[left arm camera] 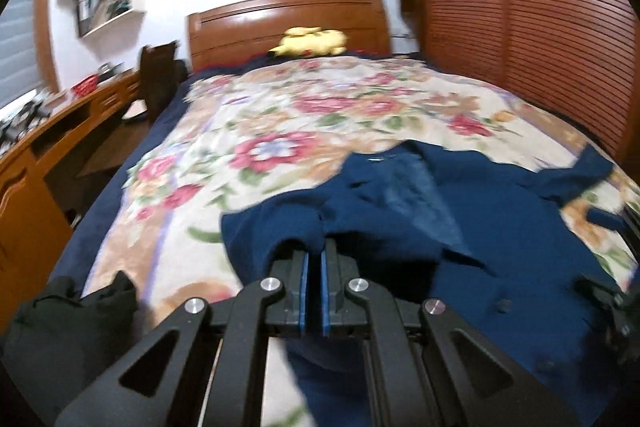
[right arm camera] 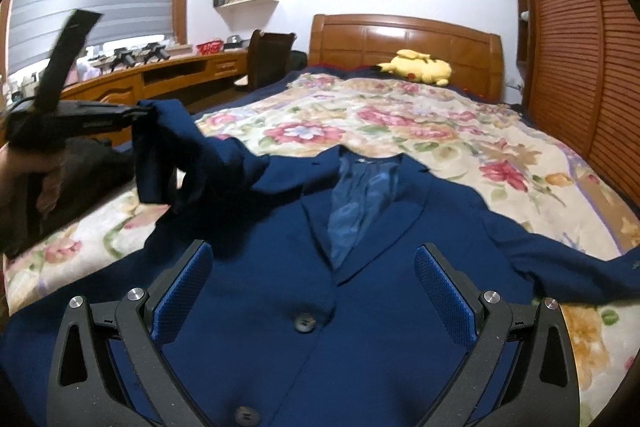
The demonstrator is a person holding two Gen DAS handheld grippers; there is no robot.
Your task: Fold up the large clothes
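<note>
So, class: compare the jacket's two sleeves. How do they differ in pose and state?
The left sleeve is lifted off the bed, while the right sleeve lies flat on the floral blanket. The left sleeve is pinched by the left hand-held gripper and hangs bunched; the right sleeve is untouched and stretched outward. Both are navy and belong to the same jacket.

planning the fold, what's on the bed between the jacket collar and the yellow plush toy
Only bare floral blanket lies between the blue jacket collar and the yellow plush toy; the right wrist view shows it most sharply.
</note>
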